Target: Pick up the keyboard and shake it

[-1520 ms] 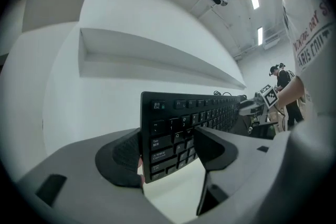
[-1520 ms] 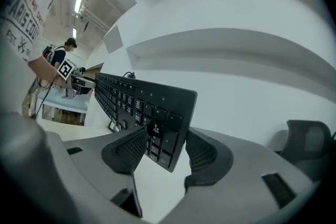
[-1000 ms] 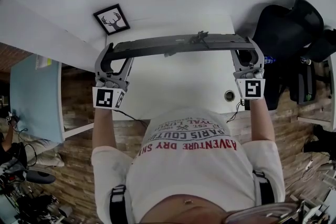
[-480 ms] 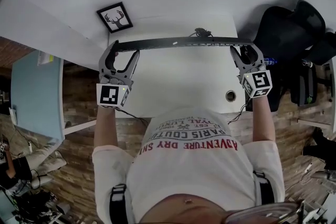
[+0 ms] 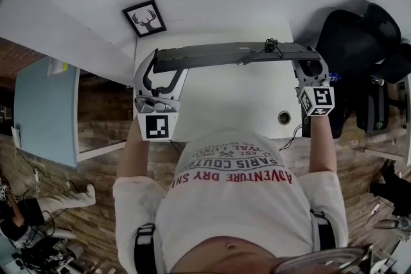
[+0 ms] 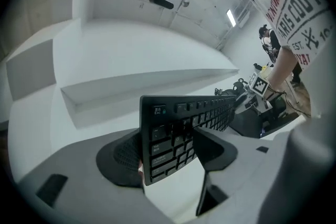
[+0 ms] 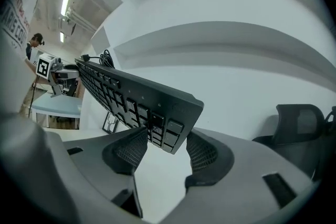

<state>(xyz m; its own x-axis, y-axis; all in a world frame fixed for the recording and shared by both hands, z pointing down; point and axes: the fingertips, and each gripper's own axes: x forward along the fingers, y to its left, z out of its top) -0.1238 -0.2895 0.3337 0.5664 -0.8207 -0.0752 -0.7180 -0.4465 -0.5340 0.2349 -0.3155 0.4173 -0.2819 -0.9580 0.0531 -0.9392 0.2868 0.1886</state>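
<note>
Keyboard [image 5: 231,54]: black, thin and full-width, with rows of dark keys carrying small pale lettering. An Esc key sits at the corner nearest the left claw. The body is long and straight.
Keyboard's cable [image 5: 271,45]: a dark bundled coil sits on the long edge, toward the right end.
Keyboard's place: lifted clear of the white desk [image 5: 225,106], hanging over the desk's far part and reaching nearly from one side edge to the other.
Keyboard's tilt: rolled about its length, so the head view shows a narrow dark band rather than the full key face.
Left gripper [image 6: 173,149]: jaws clamped on the keyboard's left end, one ribbed pad behind the board and the other pressed on the keys.
Right gripper [image 7: 165,147]: jaws clamped on the right end, whose corner juts out between the two ribbed pads.
Deer picture [image 5: 144,18]: black-framed, on the white wall just beyond the desk's far left corner.
Black chair [image 5: 353,42]: beside the desk's right edge.
</note>
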